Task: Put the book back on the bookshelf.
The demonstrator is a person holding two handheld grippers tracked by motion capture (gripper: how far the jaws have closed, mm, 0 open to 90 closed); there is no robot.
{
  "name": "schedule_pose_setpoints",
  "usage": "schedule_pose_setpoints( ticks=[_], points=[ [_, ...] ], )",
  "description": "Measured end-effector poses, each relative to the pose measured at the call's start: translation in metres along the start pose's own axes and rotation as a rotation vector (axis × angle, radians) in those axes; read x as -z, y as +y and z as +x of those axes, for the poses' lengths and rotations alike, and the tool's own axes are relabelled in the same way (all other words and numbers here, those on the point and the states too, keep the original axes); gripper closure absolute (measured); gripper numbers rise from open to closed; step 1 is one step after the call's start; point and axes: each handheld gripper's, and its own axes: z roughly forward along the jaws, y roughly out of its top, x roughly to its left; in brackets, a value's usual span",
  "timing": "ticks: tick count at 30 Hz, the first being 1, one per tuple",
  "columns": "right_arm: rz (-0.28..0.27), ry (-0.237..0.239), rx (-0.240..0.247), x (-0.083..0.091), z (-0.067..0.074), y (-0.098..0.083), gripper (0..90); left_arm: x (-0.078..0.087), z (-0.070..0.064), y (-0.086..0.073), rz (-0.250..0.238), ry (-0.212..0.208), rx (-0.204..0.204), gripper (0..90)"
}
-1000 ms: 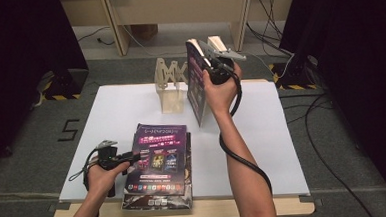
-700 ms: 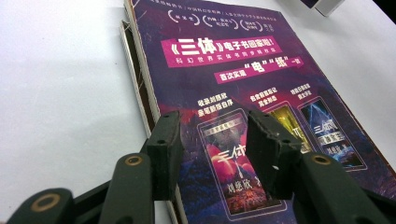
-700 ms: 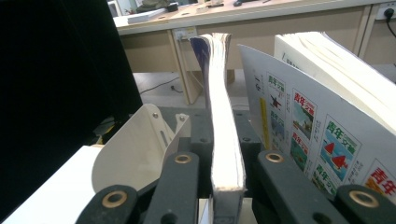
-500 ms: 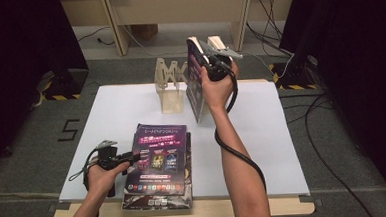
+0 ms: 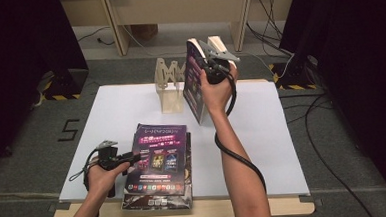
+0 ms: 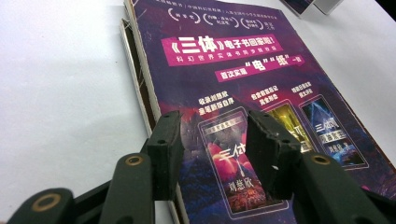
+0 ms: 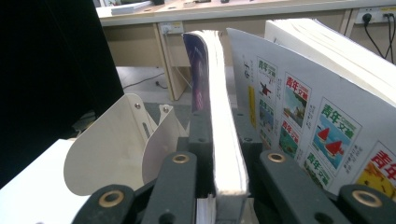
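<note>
A purple book (image 5: 193, 83) stands upright just right of the wooden rack (image 5: 169, 87) at the table's far side. My right gripper (image 5: 210, 67) is shut on its page edge (image 7: 225, 140). The jaws have just been easing open, and the book still sits tight between them. The rack's cream dividers (image 7: 116, 149) show to the left of the book. At the near edge lies a stack of purple books (image 5: 159, 165). My left gripper (image 5: 129, 158) rests at the stack's left side, open, with the top cover (image 6: 224, 70) showing between its pads (image 6: 166, 154).
A second book with a white illustrated cover (image 7: 299, 112) stands close on the right of the held one. The white table (image 5: 282, 134) has bare room on its right half. Beyond it are a wooden desk (image 5: 176, 9), floor cables (image 5: 327, 131) and dark curtains.
</note>
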Motion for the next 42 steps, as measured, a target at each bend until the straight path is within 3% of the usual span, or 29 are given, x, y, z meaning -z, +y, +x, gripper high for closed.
schedule_pose_setpoints(
  ticks=[28, 42],
  points=[
    [0.013, 0.009, 0.009, 0.016, -0.008, -0.007, 59.4, -0.001, -0.002, -0.001, 0.004, 0.003, 0.004, 52.0],
    [0.033, 0.011, 0.003, 0.027, -0.011, -0.013, 57.8, -0.001, -0.004, -0.001, 0.004, 0.003, 0.004, 48.0]
  ],
)
